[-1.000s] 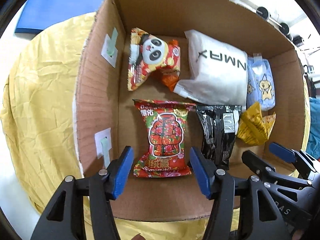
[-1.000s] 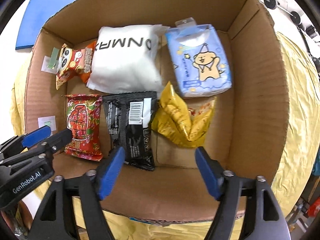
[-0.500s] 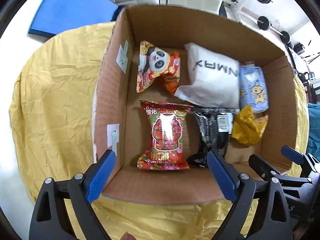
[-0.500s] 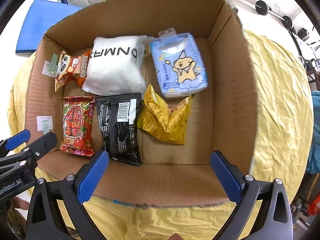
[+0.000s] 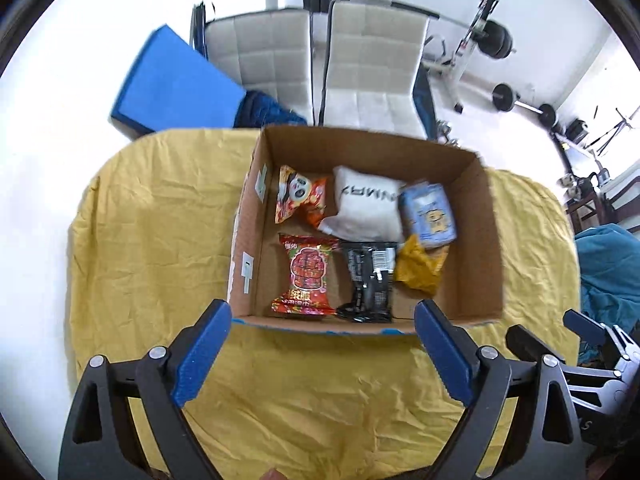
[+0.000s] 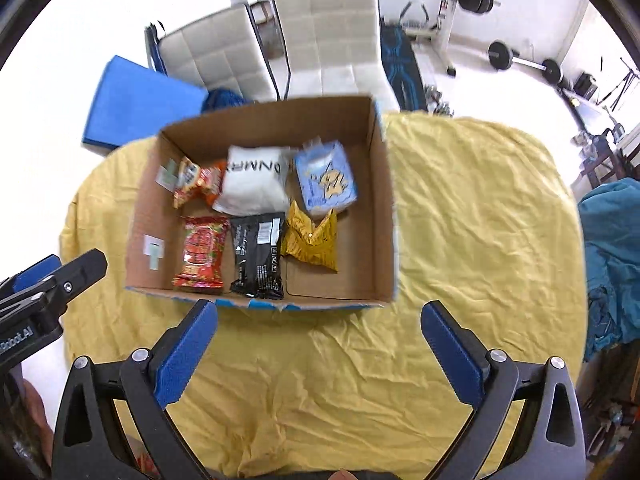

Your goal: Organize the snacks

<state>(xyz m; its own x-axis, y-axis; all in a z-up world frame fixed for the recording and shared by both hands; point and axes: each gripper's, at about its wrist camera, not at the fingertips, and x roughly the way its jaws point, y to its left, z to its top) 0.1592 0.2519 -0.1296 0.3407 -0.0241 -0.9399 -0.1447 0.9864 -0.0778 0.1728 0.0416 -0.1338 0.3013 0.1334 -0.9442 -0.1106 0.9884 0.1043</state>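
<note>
Yellow cloth (image 5: pixel 160 240) under box (image 5: pixel 490 240); red packet (image 5: pixel 306 276) lengthwise toward camera.

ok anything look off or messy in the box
Mostly tidy: six packs lie in two rows inside the box. The yellow pack is crumpled and tilted, and the white pack overlaps the panda pack. Nothing looks spilled or torn. Both grippers, left and right, are open and empty.
</note>
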